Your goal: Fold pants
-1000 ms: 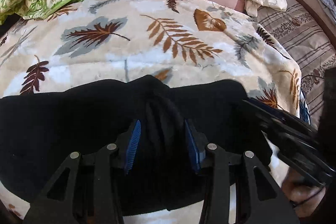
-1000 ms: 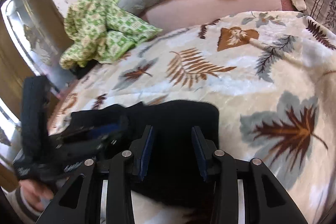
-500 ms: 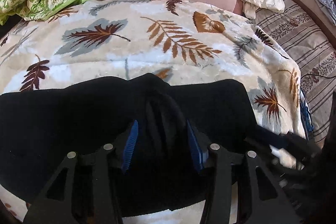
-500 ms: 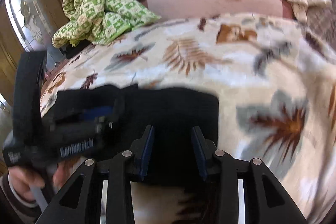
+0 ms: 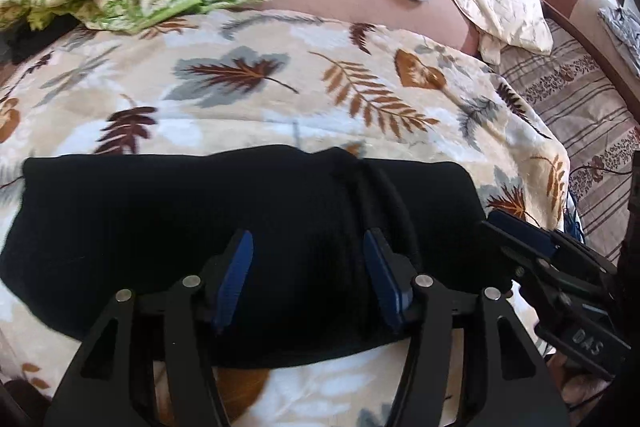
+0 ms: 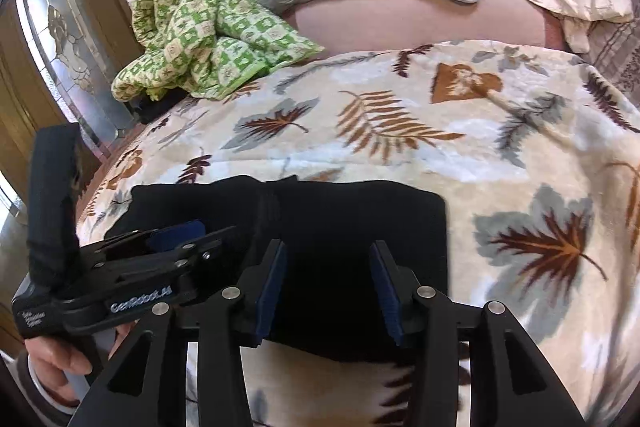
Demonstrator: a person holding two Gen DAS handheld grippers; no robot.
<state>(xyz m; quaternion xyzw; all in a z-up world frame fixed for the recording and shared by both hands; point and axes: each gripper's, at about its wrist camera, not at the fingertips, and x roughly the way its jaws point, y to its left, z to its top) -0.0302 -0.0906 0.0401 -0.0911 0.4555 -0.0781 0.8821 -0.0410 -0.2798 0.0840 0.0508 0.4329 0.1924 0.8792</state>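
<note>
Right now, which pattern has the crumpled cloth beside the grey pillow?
Green and cream checks on the crumpled cloth, clearest in the right wrist view.

Both wrist cameras are looking steeply down, close over the folded black pants (image 5: 240, 227) on the leaf-print blanket (image 6: 400, 131), left view from the left, both sharing the bed

I am widening both sets of jaws: my left gripper (image 5: 308, 275) and right gripper (image 6: 328, 279) are opening off the black pants (image 5: 200, 227) and drawing back, the pinched ridge now lying beside the left gripper's right pad.
</note>
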